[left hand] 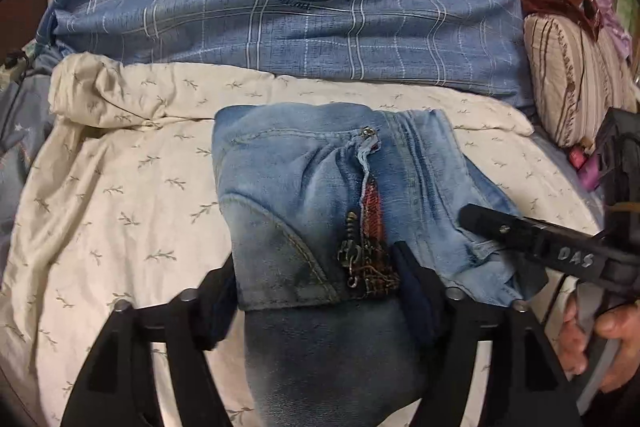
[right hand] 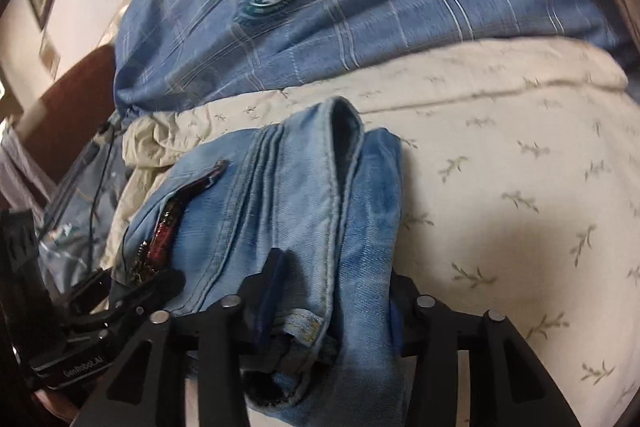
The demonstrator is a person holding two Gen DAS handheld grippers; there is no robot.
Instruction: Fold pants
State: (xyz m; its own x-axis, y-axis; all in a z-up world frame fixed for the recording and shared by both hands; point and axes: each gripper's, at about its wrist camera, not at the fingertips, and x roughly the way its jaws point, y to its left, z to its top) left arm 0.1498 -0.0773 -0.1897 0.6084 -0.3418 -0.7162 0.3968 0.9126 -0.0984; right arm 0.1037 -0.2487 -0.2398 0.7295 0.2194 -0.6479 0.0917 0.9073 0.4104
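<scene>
Denim filled the gap of my left gripper (left hand: 316, 291), the jeans (left hand: 320, 195) lying folded on the bed (left hand: 120, 195), their long axis running straight away from me toward the blue plaid pillow (left hand: 280, 7). Both grippers straddled the near end side by side, the left at the zipper (left hand: 360, 251) side. My right gripper (right hand: 332, 311) bracketed the hem edge. On each, whether the pads pressed the cloth I couldn't tell.
</scene>
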